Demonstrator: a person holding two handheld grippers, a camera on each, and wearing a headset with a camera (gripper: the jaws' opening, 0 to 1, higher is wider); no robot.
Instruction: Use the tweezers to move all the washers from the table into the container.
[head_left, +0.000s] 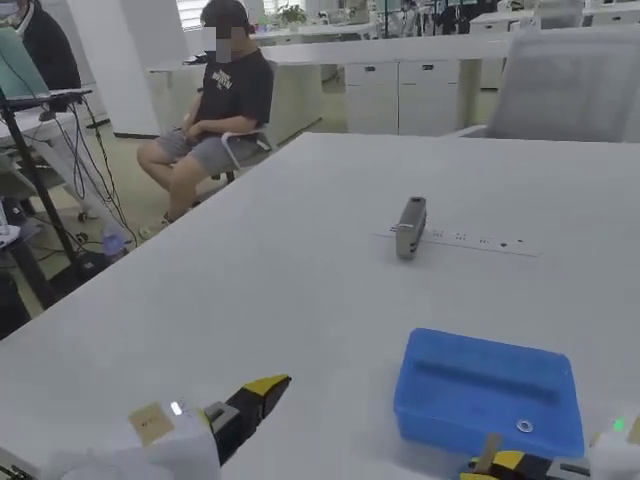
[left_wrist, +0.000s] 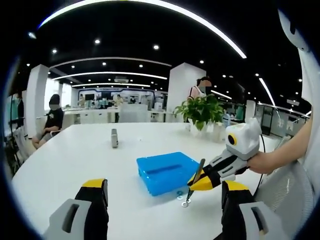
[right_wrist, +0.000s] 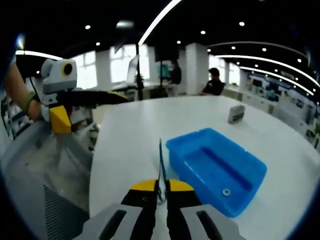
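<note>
The right gripper (right_wrist: 160, 192) is clamping slim metal tweezers (right_wrist: 161, 160), angling their tip toward small metal washers (left_wrist: 185, 203) lying on the white surface (left_wrist: 75, 165) just beside the blue plastic container (left_wrist: 165, 170), which is holding one washer (right_wrist: 226, 192); the left gripper (left_wrist: 165, 186), jaws apart, is waiting clear.

Bright, even office light from ceiling strips (right_wrist: 157, 20) and spots. Soft, faint shadows on the white desk (head_left: 300, 280). Gripper views bend at the edges; the right one is blurry.
</note>
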